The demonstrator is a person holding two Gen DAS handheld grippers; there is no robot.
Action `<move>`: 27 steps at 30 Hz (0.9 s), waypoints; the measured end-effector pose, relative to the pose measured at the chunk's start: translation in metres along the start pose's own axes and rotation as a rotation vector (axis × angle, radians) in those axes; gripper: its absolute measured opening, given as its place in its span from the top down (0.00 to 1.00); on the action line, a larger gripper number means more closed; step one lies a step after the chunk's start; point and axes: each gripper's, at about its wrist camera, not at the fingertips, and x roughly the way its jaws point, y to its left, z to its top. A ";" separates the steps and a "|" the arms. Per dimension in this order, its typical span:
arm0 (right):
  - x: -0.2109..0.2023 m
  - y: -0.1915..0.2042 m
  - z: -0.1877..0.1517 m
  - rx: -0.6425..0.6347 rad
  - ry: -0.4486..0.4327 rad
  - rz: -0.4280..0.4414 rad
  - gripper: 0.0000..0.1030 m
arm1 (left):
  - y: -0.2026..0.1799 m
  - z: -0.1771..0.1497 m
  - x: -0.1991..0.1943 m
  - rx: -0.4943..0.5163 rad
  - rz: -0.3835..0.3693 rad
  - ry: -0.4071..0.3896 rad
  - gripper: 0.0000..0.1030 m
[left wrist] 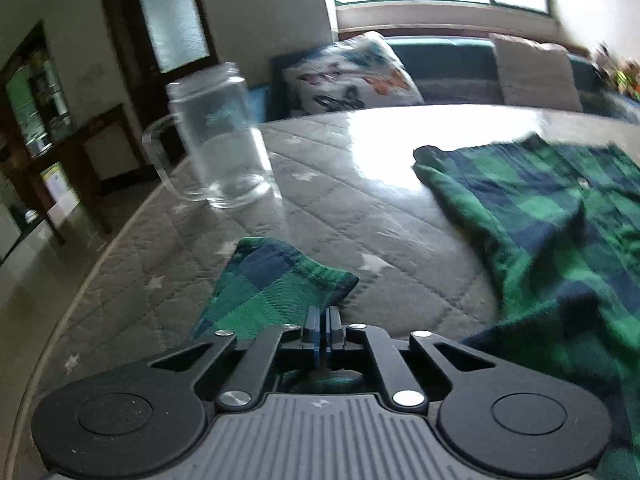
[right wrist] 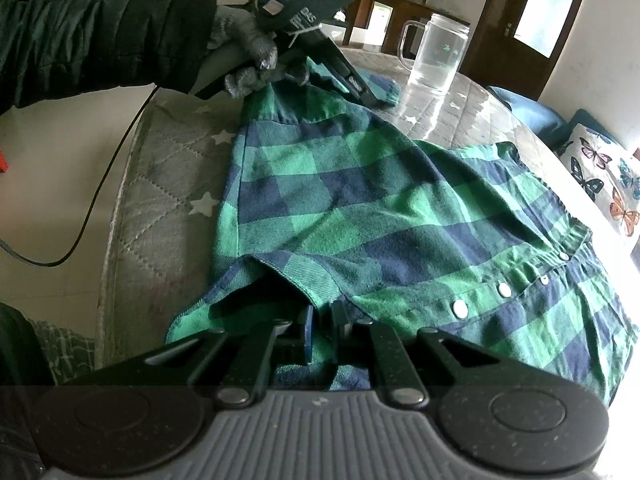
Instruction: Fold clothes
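Note:
A green and navy plaid shirt (right wrist: 380, 200) lies spread on the grey quilted table cover (right wrist: 160, 200), its white snap buttons toward the right. My left gripper (left wrist: 325, 320) is shut on a corner of the shirt (left wrist: 276, 276), holding it just above the cover. In the right wrist view the left gripper (right wrist: 366, 94) sits at the shirt's far edge, held by a gloved hand (right wrist: 248, 56). My right gripper (right wrist: 323, 332) is shut on the near hem of the shirt, fabric bunched between its fingers.
A clear glass mug (left wrist: 216, 140) with a handle stands on the cover, close beyond the left gripper; the mug (right wrist: 436, 52) shows in the right wrist view too. A sofa with a butterfly cushion (left wrist: 352, 72) lies behind the table. A black cable (right wrist: 100, 184) hangs at the table's left side.

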 end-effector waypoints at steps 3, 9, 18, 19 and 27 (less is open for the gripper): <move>0.000 0.001 0.000 -0.003 0.003 -0.005 0.91 | 0.026 0.001 -0.019 -0.123 0.025 -0.049 0.99; 0.000 0.002 0.001 -0.014 0.010 -0.014 0.91 | 0.092 -0.009 -0.064 -0.332 0.140 -0.124 0.99; -0.005 0.006 -0.001 -0.034 0.038 0.013 0.94 | 0.152 -0.061 -0.073 -0.474 0.290 -0.047 1.00; -0.005 0.006 -0.001 -0.036 0.042 0.020 0.95 | 0.155 -0.067 -0.070 -0.482 0.303 -0.030 1.00; -0.012 0.008 -0.005 -0.059 0.080 0.069 0.98 | 0.170 -0.079 -0.060 -0.490 0.395 0.024 1.00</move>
